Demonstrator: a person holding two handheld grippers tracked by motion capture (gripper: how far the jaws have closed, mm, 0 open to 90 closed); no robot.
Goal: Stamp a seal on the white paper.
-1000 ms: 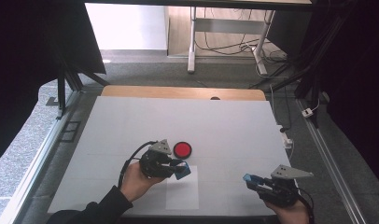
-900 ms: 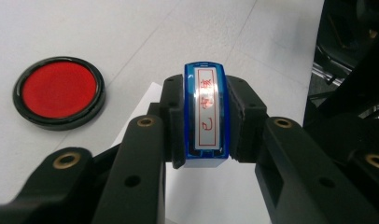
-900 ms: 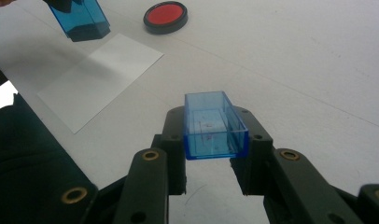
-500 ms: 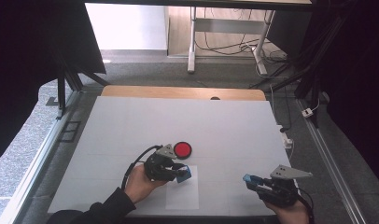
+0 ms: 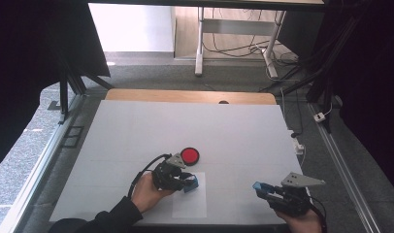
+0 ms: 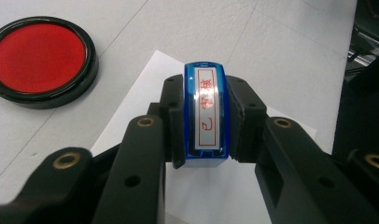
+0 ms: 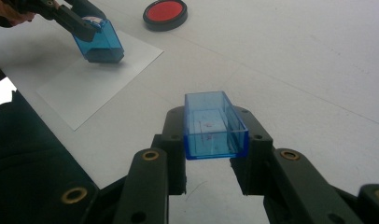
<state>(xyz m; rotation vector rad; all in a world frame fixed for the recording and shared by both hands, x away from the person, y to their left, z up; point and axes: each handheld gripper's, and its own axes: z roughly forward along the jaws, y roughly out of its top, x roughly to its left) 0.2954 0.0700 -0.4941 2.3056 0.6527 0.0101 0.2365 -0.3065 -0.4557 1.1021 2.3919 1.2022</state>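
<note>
On the desk, near the front edge: a sheet of paper. Just behind the sheet's far left corner, an ink pad. Over the sheet's far edge, a stamp between the left tongs. Well to the right, apart from the sheet, a stamp cap in the right tongs, near the desk's front right corner.

Blue cap between right gripper jaws
</note>
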